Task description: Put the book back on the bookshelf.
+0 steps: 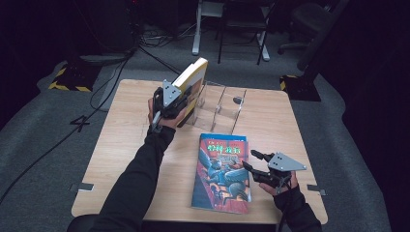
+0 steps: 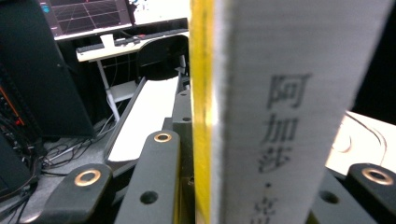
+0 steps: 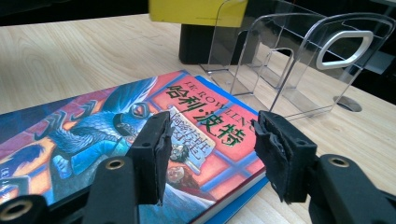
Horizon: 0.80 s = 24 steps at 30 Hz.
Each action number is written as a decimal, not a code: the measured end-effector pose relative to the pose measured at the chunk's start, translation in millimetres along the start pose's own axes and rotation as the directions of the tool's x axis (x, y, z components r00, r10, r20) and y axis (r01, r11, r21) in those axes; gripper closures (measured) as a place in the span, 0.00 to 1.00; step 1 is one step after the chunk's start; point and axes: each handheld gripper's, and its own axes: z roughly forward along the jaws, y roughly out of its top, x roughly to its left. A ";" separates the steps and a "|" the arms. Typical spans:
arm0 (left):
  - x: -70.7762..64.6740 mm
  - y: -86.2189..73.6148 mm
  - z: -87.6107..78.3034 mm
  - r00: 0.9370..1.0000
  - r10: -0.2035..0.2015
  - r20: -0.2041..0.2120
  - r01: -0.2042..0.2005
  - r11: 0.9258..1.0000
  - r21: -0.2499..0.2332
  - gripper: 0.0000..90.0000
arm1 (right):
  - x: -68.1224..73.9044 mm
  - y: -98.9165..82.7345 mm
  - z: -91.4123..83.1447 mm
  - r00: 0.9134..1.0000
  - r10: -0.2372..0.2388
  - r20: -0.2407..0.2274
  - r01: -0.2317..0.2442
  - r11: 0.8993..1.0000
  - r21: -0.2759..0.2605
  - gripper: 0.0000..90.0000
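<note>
While the yellow book (image 1: 192, 77) hung tilted over the clear book rack (image 1: 223, 104), pinched in the left gripper (image 1: 170, 99), shelving looked barely begun.
Rack slots appeared empty. Colourful illustrated book (image 1: 222, 171) lay flat just before the rack; right gripper (image 1: 250, 161) hovered beside it, jaws spread, holding nothing.

A yellow-covered book (image 1: 192, 77) stands tilted at the table's eleven o'clock, clamped upright, its white page edge printed with dark characters; a colourful illustrated book (image 1: 222, 172) lies flat, cover up, at five o'clock.
</note>
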 end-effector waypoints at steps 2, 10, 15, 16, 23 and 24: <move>-1.1 1.5 7.3 1.000 0.001 0.015 -0.001 1.000 0.003 0.83 | 0.0 -0.4 0.6 1.000 0.001 -0.003 -0.001 1.000 0.004 0.52; 3.1 8.0 27.2 0.999 -0.029 0.015 0.029 1.000 -0.007 0.83 | -0.3 -2.8 3.0 1.000 0.000 -0.019 0.001 1.000 0.017 0.52; 5.2 11.4 37.3 0.999 -0.042 0.025 0.043 0.999 -0.027 0.83 | 0.7 -3.5 4.2 1.000 -0.001 -0.023 0.002 1.000 0.026 0.51; 4.1 11.7 39.1 0.999 -0.040 0.020 0.040 0.999 -0.030 0.83 | 1.1 -3.4 4.3 1.000 -0.002 -0.025 0.003 1.000 0.027 0.51; 2.6 5.1 36.9 0.998 -0.048 0.028 0.049 0.998 -0.032 0.83 | 2.2 -2.7 4.8 1.000 -0.015 -0.026 0.015 1.000 0.028 0.51; 2.3 2.2 35.1 0.998 -0.057 0.026 0.058 0.998 -0.029 0.83 | 2.0 -2.9 4.7 1.000 -0.014 -0.025 0.015 0.999 0.029 0.51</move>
